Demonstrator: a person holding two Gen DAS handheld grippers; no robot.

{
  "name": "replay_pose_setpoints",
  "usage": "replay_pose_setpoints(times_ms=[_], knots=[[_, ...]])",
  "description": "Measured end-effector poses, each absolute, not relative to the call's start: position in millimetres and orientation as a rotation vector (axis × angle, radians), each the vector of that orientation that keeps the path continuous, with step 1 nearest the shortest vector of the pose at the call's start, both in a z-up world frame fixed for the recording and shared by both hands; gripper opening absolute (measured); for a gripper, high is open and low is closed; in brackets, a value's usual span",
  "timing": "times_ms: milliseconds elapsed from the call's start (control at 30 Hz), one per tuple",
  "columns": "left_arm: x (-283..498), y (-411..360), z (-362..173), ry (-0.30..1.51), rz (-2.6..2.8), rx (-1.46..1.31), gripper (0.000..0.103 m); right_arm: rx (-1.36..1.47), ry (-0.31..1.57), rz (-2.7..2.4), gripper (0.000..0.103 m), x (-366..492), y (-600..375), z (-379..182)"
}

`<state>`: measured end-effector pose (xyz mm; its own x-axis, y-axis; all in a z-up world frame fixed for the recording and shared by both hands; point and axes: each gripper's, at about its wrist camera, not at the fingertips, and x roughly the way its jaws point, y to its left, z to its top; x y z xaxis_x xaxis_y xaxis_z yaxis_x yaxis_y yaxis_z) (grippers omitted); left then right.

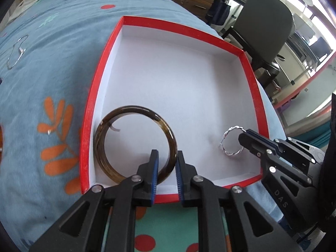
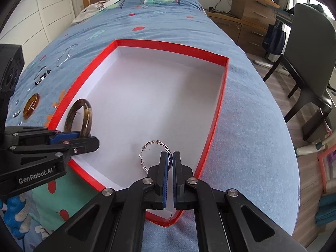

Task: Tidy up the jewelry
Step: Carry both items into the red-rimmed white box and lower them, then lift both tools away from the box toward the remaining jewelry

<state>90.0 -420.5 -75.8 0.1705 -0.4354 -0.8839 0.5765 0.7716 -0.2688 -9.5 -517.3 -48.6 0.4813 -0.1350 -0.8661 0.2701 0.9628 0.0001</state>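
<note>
1. The left gripper (image 1: 167,157) pinched the brown bangle (image 2: 79,117) upright, inside the red box (image 1: 257,96), near its left wall.
2. The right gripper (image 2: 170,157) pinched the silver ring (image 2: 154,150) just right of the bangle.

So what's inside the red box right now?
Inside the red box: a brown bangle held by the left gripper, and a twisted silver ring pinched by the right gripper. The grippers hide part of the near floor.

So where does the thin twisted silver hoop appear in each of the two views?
Left wrist view: twisted silver hoop lower right, at the right gripper tips.
Right wrist view: hoop low centre, pinched by that gripper.
Shared landmark: red-rimmed white box.
</note>
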Motion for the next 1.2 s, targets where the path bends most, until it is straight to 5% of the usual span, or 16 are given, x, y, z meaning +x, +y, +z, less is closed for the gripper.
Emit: replay_pose_setpoints(times_ms=[500, 733, 800, 933, 1200], knots=[[75.2, -394.8, -76.2, 1.263, -0.652, 0.076, 0.019, 0.051, 1.116, -0.215, 0.007, -0.2, -509.5, -49.1], [75.8, -391.6, -73.2, 1.253, -0.666, 0.108, 0.026, 0.022, 1.146, -0.212, 0.017, -1.8, -497.7, -46.9], [77.4, -392.1, -70.2, 1.246, -0.663, 0.122, 0.043, 0.025, 1.145, -0.217, 0.023, -4.4, -494.0, -42.6], [81.6, -390.9, -62.4, 1.235, -0.703, 0.116, 0.045, 0.015, 1.121, -0.251, 0.040, -17.3, -486.1, -25.0], [66.7, -382.5, 3.4, 1.092, -0.808, 0.108, 0.045, 0.057, 1.026, -0.352, 0.046, -57.3, -480.5, 30.9]])
